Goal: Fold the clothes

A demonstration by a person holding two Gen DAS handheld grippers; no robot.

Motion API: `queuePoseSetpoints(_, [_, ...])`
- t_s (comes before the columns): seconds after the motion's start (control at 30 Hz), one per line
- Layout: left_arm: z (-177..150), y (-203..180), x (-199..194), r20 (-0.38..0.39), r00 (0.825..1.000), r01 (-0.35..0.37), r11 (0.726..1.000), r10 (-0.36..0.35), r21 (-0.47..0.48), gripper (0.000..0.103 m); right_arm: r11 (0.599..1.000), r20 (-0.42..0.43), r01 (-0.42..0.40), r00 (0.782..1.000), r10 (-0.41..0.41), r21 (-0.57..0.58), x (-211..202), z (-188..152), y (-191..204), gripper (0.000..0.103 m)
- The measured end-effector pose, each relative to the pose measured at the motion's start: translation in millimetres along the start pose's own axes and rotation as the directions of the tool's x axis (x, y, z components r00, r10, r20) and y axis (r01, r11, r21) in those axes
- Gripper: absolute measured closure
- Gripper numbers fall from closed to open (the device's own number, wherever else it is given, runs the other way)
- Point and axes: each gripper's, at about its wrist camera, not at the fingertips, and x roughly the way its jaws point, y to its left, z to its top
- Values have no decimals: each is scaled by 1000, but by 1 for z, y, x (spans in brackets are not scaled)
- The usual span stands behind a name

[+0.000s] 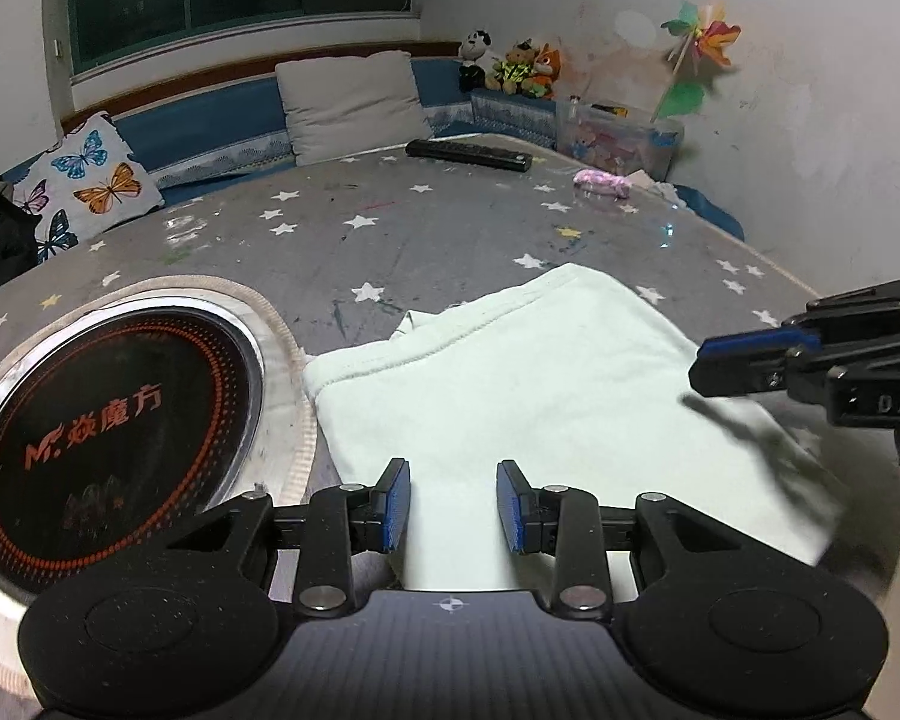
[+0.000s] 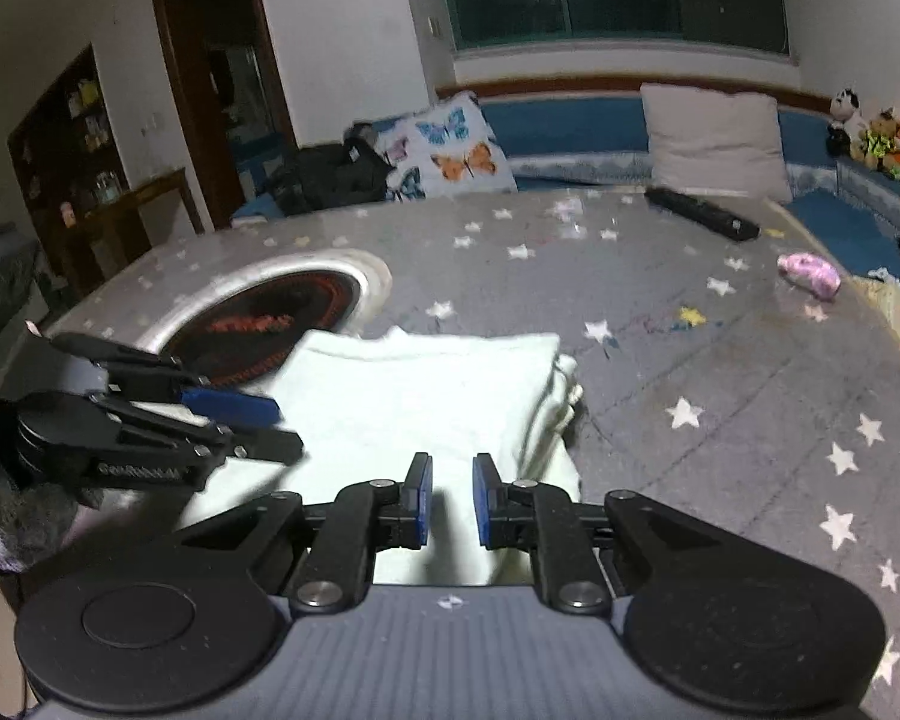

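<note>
On the grey star-patterned worktop [image 1: 390, 240], pale mint folded cloth [image 1: 510, 372] lying as neat stacked rectangle; left claw [image 1: 453, 501] parted, right claw [image 2: 452, 501] narrowly apart, both empty. Folding seemingly near done.

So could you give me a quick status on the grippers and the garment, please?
Left gripper open, right gripper open, nothing held. Pale green garment folded on table. Inset cooktop beside it.

I'm in a lived-in home: a star-patterned worktop [image 1: 390, 240] beside a cushioned window bench, a butterfly pillow [image 1: 84, 180], stuffed toys [image 1: 519, 69], a paper pinwheel [image 1: 699, 45] on the wall.
</note>
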Motion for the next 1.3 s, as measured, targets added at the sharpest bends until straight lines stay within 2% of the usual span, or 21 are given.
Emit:
queuePoseSetpoints(0.13, [-12,-2,-5,-9,1000,-1,1000,1,2,66,999,-4,-40,999,40,-13,-7,-10,11,89])
queuePoseSetpoints(0.27, [-20,1,-11,-14,1000,-19,1000,19,-11,66,1000,-49,-13,999,14,13,-7,-27,7,88])
queuePoseSetpoints(0.43, [-26,2,-25,2,1000,-18,1000,18,-23,66,999,-12,-11,1000,12,47,-32,-34,8,88])
queuePoseSetpoints(0.5, [-29,-1,-28,5,1000,-17,1000,17,-14,64,999,-17,-24,1000,25,31,-36,-39,14,80])
queuePoseSetpoints(0.57, [-34,-2,-30,-1,1000,-23,1000,23,-11,63,999,-40,-18,999,19,28,-36,-47,15,79])
queuePoseSetpoints(0.63, [-39,-2,-32,-10,1000,-29,999,29,-15,60,999,-60,-2,998,4,34,-36,-55,15,79])
queuePoseSetpoints(0.8, [-44,-1,-39,-3,999,-34,999,34,-25,55,999,-22,16,1000,-15,51,-53,-57,16,78])
queuePoseSetpoints(0.9, [-47,-1,-40,-5,999,-38,999,37,-30,53,998,-51,36,998,-32,60,-46,-62,14,78])
queuePoseSetpoints(1.07, [-51,-3,-43,-9,999,-45,999,45,-25,48,995,-33,55,998,-52,80,-53,-65,12,77])
queuePoseSetpoints(1.23, [-53,-4,-48,-9,998,-55,998,55,-10,39,994,-39,78,996,-75,70,-54,-67,14,72])
queuePoseSetpoints(1.3, [-53,-3,-52,-2,998,-59,998,59,-5,34,994,-19,83,997,-81,76,-58,-65,13,64])
